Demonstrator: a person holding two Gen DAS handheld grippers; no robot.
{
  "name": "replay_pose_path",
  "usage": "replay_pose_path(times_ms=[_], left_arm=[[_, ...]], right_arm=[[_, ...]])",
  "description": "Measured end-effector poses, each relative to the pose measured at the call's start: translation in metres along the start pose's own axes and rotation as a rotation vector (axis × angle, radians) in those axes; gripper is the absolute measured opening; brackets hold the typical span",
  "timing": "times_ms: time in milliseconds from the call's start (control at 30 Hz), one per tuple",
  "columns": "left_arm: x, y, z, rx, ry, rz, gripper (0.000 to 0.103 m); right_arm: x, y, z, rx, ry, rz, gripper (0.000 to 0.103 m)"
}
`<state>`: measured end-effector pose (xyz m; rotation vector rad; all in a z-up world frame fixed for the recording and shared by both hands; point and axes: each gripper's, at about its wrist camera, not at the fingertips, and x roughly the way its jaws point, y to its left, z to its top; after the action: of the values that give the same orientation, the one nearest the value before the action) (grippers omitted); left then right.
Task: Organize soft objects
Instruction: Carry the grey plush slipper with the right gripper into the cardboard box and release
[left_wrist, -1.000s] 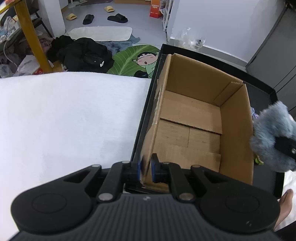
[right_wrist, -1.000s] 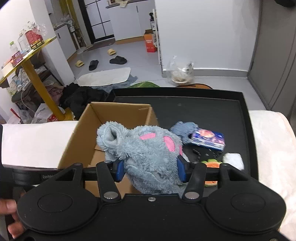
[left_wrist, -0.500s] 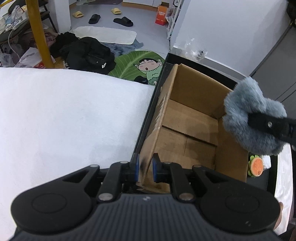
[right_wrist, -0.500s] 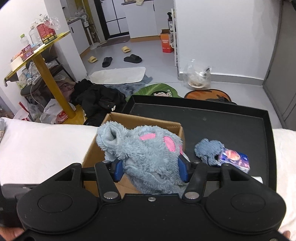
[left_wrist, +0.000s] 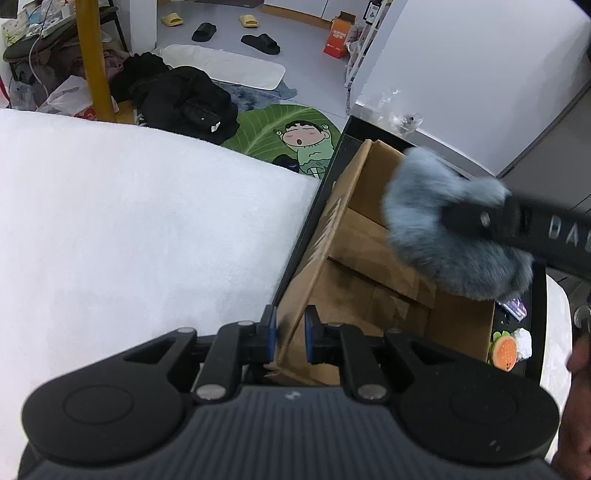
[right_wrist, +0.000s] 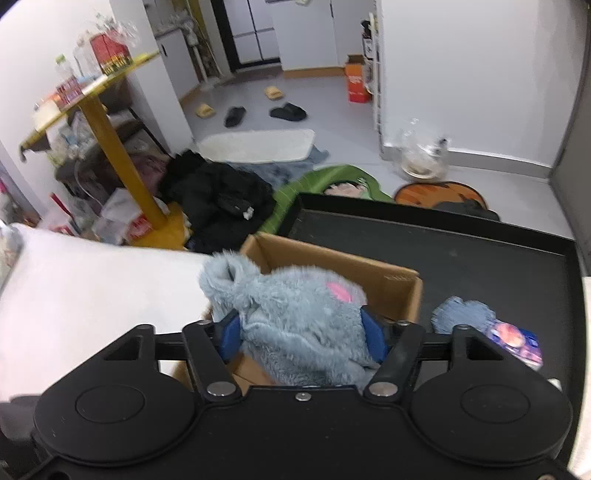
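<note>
An open cardboard box (left_wrist: 373, 280) stands at the left end of a black tray (right_wrist: 480, 258). My left gripper (left_wrist: 290, 339) is shut on the box's near left wall. My right gripper (right_wrist: 301, 334) is shut on a grey-blue plush toy (right_wrist: 295, 317) with pink patches and holds it over the open box (right_wrist: 373, 277). In the left wrist view the plush (left_wrist: 443, 229) hangs above the box's right half. A second grey-blue soft piece (right_wrist: 461, 314) lies on the tray right of the box.
A purple packet (right_wrist: 515, 341) lies on the tray beside the soft piece. A burger-shaped toy (left_wrist: 504, 350) and a white wad (left_wrist: 522, 341) sit at the tray's near right. A white cloth (left_wrist: 129, 229) covers the table left of the tray.
My right gripper has carried the plush leftward from beside the box to above its opening. My left gripper has kept its hold on the box wall.
</note>
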<state>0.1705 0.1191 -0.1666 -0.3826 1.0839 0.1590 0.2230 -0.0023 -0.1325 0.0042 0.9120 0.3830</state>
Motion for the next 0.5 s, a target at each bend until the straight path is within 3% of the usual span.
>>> replay_pose_path(times_ms=[33, 100, 500], left_arm=[[0.000, -0.001, 0.000, 0.003, 0.000, 0.000, 0.013], [0.000, -0.002, 0.000, 0.012, -0.001, 0.003, 0.013], [-0.001, -0.007, -0.001, 0.053, -0.011, 0.028, 0.016]], right_arm=[[0.000, 0.000, 0.001, 0.005, -0.006, 0.022, 0.084], [-0.001, 0.000, 0.000, 0.012, -0.013, 0.031, 0.090], [-0.026, -0.025, -0.022, 0.075, 0.002, 0.023, 0.095]])
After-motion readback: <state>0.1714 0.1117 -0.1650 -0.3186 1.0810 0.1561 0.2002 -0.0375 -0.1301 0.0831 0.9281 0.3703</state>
